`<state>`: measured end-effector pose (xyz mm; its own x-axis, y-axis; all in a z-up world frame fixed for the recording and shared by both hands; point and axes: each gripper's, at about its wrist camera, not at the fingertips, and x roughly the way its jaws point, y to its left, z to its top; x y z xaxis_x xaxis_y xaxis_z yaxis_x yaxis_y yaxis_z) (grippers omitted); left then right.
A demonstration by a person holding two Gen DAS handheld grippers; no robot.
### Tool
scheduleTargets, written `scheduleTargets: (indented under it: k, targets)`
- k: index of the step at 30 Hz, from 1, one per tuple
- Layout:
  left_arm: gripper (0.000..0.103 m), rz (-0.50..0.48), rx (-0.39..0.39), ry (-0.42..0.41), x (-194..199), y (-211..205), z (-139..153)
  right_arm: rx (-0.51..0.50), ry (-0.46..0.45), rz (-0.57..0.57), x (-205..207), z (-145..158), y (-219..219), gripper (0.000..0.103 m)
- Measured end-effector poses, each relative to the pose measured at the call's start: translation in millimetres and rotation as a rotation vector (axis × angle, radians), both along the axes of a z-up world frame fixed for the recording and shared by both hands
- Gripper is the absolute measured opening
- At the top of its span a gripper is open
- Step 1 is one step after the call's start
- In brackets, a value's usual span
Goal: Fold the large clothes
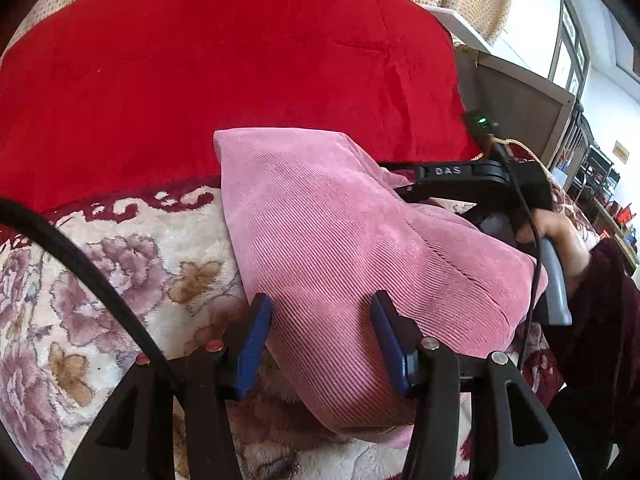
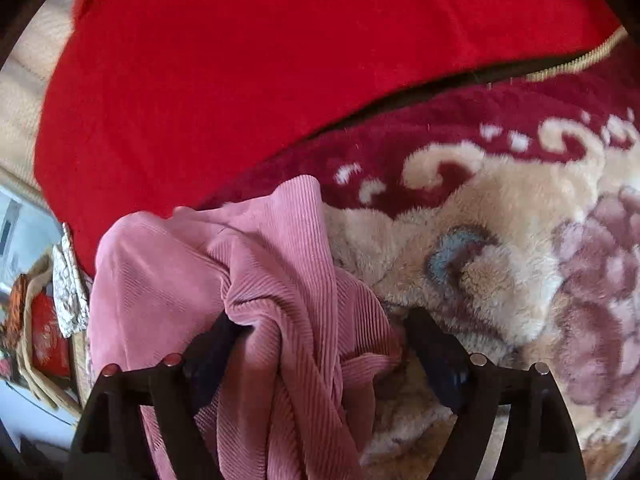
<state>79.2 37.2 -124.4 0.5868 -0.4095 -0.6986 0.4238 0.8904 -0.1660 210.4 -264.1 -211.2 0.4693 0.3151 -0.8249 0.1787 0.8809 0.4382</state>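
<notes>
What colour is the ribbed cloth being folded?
Pink, the ribbed cloth shows best in the left wrist view.

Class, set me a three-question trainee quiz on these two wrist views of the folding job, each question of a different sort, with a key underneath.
1. True or false: the pink ribbed garment lies on a bare wooden table.
2. Multiple choice: what lies behind the garment? A) a red cushion B) a blue bucket C) a stack of plates.
3. Fill in: in the right wrist view, the right tongs stand ____ with bunched pink cloth between the fingers.

Key
1. False: it lies on a floral plush blanket.
2. A.
3. Open; the pads are spread wide and are not clamping the cloth.
</notes>
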Motion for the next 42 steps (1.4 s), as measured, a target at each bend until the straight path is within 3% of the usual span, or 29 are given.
scheduleTargets:
  k: [3,7,9,10,12,14,16,18,20,23,30,34,36,42]
  targets:
    - [0.054,0.004,0.010,-0.008,-1,0,0,-0.134,-0.057,0.018,-15,22,8,0.085]
    - [0.054,0.008,0.003,-0.001,0,-1,0,-0.161,-0.178,0.009,-27,74,13,0.080]
    - [0.054,0.010,-0.002,0.004,-1,0,2,-0.177,-0.248,0.048,-26,101,28,0.065]
    - [0.054,0.009,-0.001,0.004,-2,-1,2,-0.180,-0.250,0.071,-22,107,36,0.060]
    - [0.054,0.008,0.001,0.001,-2,-1,2,-0.178,-0.224,0.146,-5,109,61,0.038]
    - [0.054,0.007,0.003,0.001,-2,-1,2,-0.203,-0.161,0.184,11,96,80,0.038]
    - [0.054,0.010,0.004,0.001,-1,0,1,-0.228,-0.036,0.186,32,58,93,0.038]
    - [0.058,0.014,-0.007,0.007,1,3,1,-0.192,0.007,0.171,39,40,93,0.038]
    - [0.064,0.021,-0.021,0.022,3,7,2,-0.153,0.006,0.150,38,44,85,0.038]
    - [0.065,0.025,-0.037,0.041,5,10,1,-0.179,-0.021,0.150,26,57,81,0.038]
    - [0.065,0.035,-0.012,0.010,0,8,3,-0.182,-0.127,0.150,-40,95,78,0.040]
    - [0.066,0.036,-0.027,0.030,1,9,3,-0.245,-0.132,0.169,-69,70,89,0.042]
    - [0.066,0.040,-0.023,0.027,0,9,3,-0.287,-0.180,0.158,-79,58,91,0.042]
    - [0.075,0.048,-0.011,0.019,-4,18,10,-0.268,-0.204,0.143,-77,55,85,0.043]
